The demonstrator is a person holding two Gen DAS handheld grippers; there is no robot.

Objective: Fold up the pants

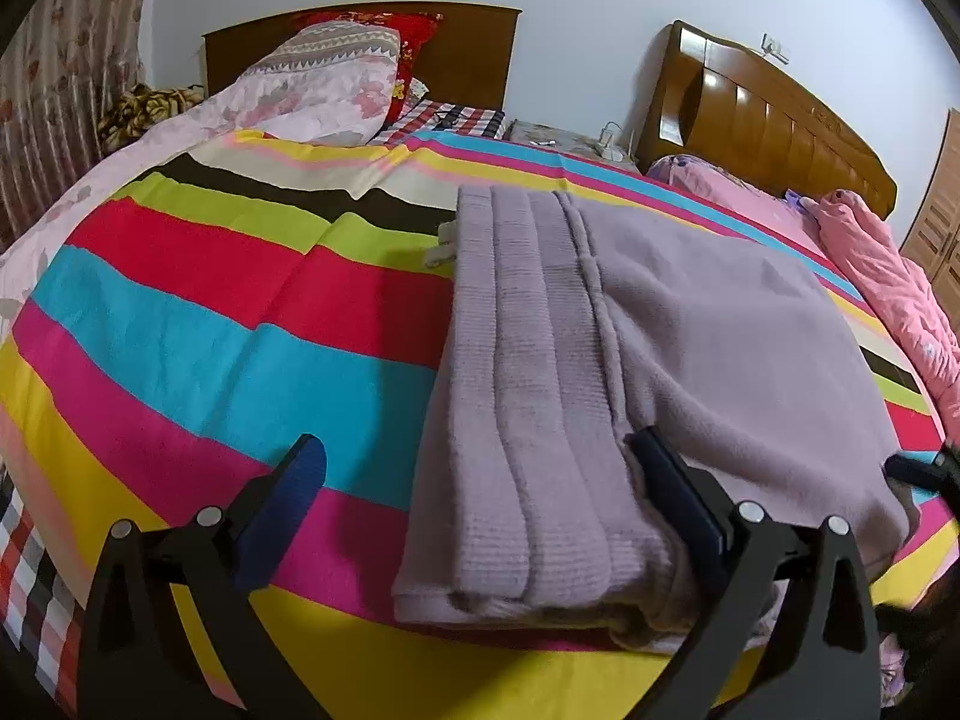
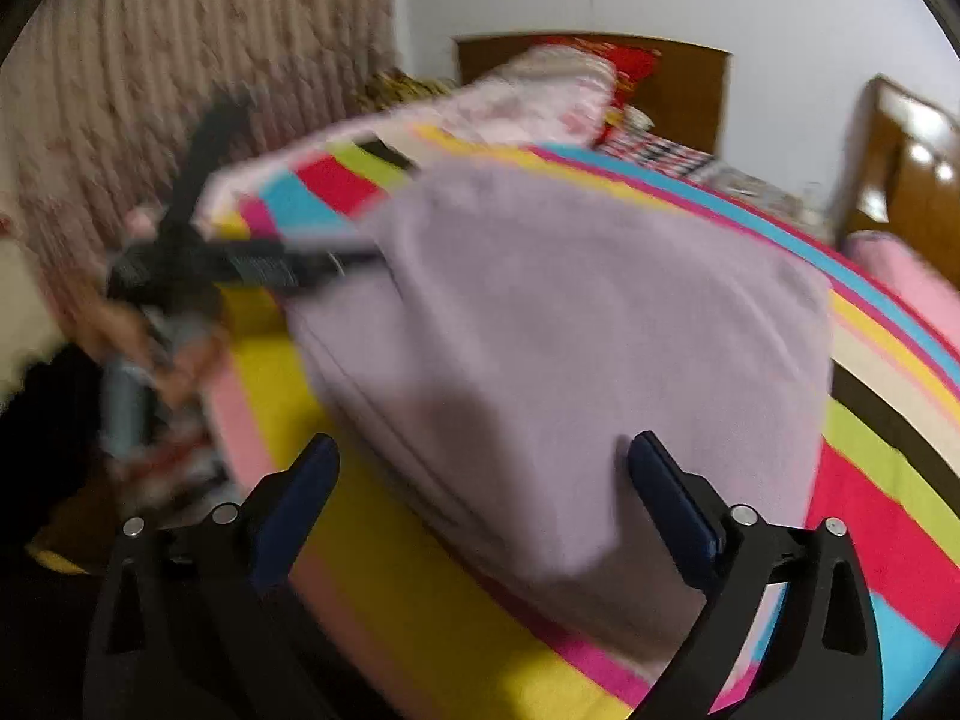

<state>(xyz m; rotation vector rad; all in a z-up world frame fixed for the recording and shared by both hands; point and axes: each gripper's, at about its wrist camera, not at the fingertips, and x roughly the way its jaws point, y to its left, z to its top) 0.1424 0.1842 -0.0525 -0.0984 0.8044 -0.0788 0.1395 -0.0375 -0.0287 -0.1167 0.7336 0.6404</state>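
Pants, lilac fleece ones point(image 1: 630, 360), lie folded into a thick stack on the bed, and both tools are right at them! Left gripper point(image 1: 474, 492), black frame with dark blue pads, stands spread wide over the near end of the stack: one pad hangs above the bare bedspread, the other sits just beside the seam where the ribbed bands meet the smooth fleece, and neither pad presses on the cloth. Right gripper point(image 2: 483, 474), same black-and-blue build, is spread wide too, one finger over the yellow stripe, the other against the near corner of the pants, with nothing pinched. From the right wrist view, blurred as it is, the left tool reaches in from the left edge with a hand point(image 2: 150, 348) on its grip, its tip at the stack's far left corner. Under it all runs the boldly striped bedspread point(image 1: 210, 312) in red, blue, pink, yellow and lime. Beyond lie a pale floral pillow point(image 1: 318, 84), a dark wooden headboard point(image 1: 468, 54), and to the right a second, glossy brown headboard point(image 1: 768, 120) over pink bedding point(image 1: 888, 294).
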